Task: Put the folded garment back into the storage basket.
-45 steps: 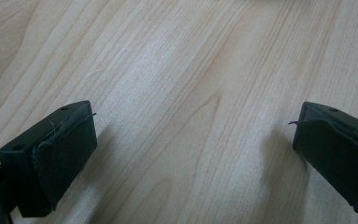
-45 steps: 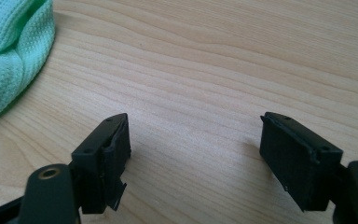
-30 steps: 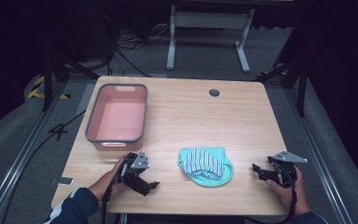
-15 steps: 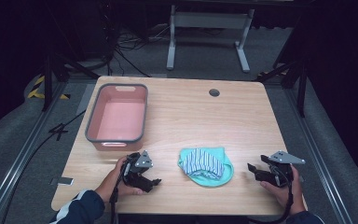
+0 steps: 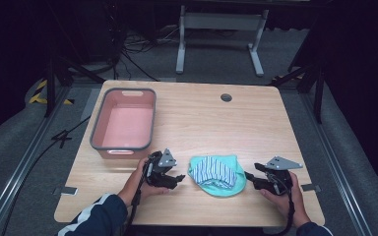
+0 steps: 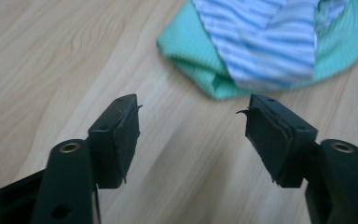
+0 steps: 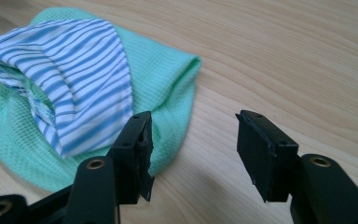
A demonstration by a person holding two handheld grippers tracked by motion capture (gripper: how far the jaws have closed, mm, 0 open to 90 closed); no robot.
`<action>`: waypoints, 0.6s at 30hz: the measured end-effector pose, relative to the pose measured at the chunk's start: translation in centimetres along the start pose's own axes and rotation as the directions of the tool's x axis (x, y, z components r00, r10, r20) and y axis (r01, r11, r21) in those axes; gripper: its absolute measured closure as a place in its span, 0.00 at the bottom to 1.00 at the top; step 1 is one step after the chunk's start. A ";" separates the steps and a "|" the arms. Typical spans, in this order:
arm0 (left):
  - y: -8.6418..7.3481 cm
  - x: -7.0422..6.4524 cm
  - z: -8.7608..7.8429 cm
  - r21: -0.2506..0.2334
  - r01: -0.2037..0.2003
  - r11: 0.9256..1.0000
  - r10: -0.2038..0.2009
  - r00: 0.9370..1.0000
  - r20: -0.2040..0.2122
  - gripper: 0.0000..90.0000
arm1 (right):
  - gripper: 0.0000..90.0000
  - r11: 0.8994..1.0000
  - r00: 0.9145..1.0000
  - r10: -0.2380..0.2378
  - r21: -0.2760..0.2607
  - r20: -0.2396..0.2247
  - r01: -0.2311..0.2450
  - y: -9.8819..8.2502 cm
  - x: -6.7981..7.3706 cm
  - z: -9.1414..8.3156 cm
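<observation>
Black jaws stand apart on both grippers, low in frame: left gripper (image 5: 176, 179) just beside the cloth bundle's left edge, right gripper (image 5: 250, 178) at its right edge. Green-and-striped cloth (image 5: 217, 174) lies lower centre on the table (image 5: 256, 123). Likely a two-sided pickup: bite the green hem, not stripes alone. Pink bin (image 5: 124, 124) waits upper left.

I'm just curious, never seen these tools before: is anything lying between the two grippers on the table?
Yes. In the high view, a green cloth with a striped cloth on top lies between the left gripper and the right gripper.
</observation>
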State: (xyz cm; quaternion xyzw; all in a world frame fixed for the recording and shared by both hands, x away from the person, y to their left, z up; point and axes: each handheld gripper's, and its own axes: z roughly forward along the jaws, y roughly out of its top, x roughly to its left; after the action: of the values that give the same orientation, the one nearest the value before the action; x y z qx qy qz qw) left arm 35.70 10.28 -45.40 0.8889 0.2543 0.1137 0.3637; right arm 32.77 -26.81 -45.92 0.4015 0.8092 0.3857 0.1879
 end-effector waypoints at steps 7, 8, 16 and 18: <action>1.6 0.3 1.9 -0.019 0.022 1.000 -0.022 1.000 -0.009 0.51 | 0.57 0.999 0.999 -0.027 0.017 -0.042 0.028 1.6 0.5 2.0; 1.7 0.4 2.2 -0.020 0.027 0.999 -0.027 1.000 -0.008 0.51 | 0.57 0.999 0.998 -0.032 0.025 -0.045 0.033 1.7 0.5 2.3; 2.1 -0.1 4.5 0.010 0.024 1.000 -0.025 0.999 0.049 0.46 | 0.47 0.995 0.997 -0.041 0.083 -0.067 0.047 1.9 0.8 4.0; 2.1 -0.1 4.6 0.014 0.021 1.000 -0.022 0.999 0.048 0.45 | 0.47 0.994 0.996 -0.051 0.093 -0.070 0.058 1.8 0.9 4.2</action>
State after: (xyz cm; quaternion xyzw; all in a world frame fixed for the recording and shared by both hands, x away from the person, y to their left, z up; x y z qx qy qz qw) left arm 38.17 6.27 -47.18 0.8910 0.2558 0.0865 0.3649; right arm 35.72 -23.46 -47.14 0.3744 0.8431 0.3549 0.1518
